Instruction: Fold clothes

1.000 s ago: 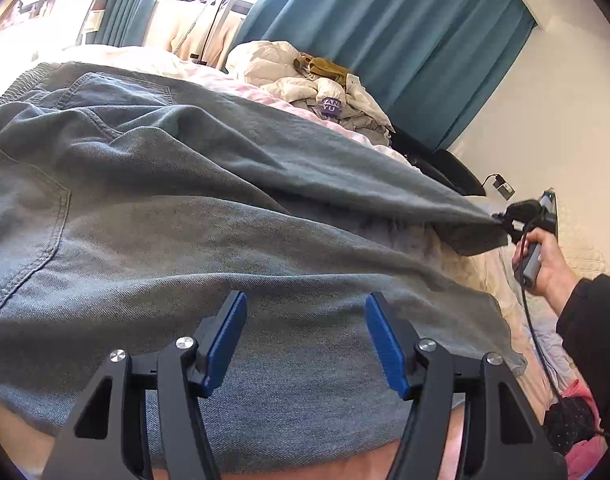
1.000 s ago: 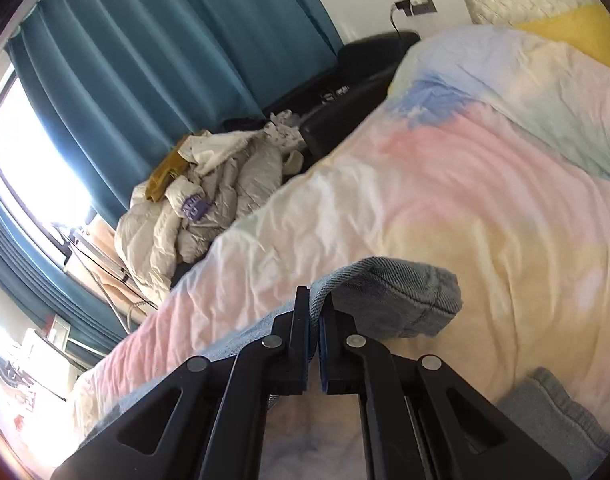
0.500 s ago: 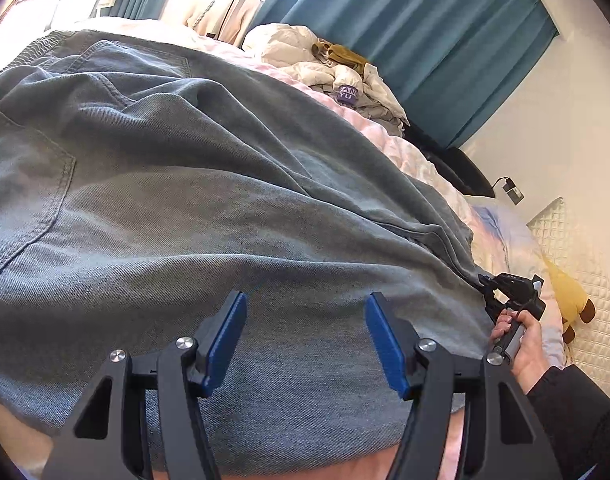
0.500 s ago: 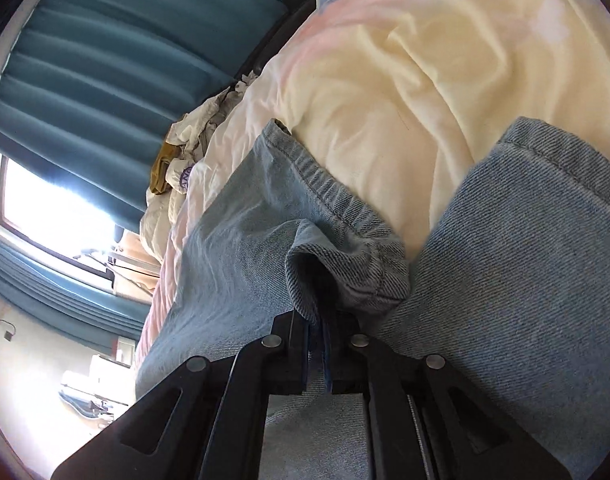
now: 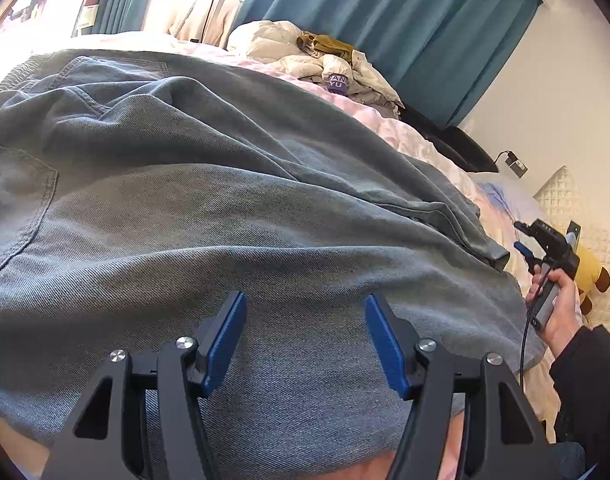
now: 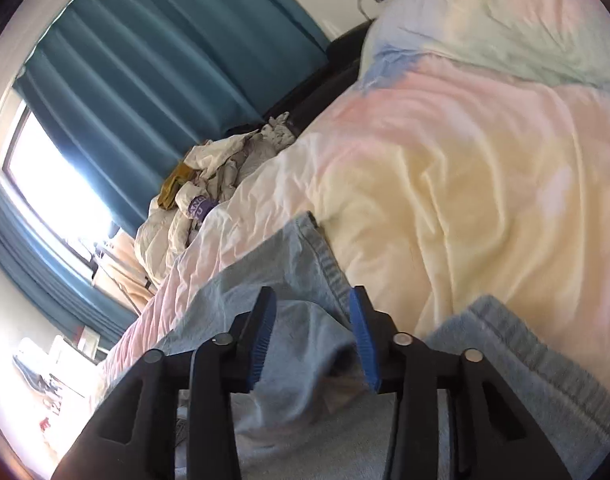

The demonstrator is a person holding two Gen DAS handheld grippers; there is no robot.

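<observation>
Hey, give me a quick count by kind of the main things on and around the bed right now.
Jeans: 1
Grippers, left gripper and right gripper: 2
Heaps of pale laundry: 1
Yellow plush toys: 1
Total: 5

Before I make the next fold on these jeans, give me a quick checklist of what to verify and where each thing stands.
1. Right gripper released: ok, jaws apart, nothing held.
2. Left gripper free: ok, open above the denim.
3. Jeans flat: not ok, ridges and wrinkles cross the cloth.
4. Folded leg hem aligned with the lower hem: cannot tell.
5. Clothes pile clear of the jeans: ok.
</observation>
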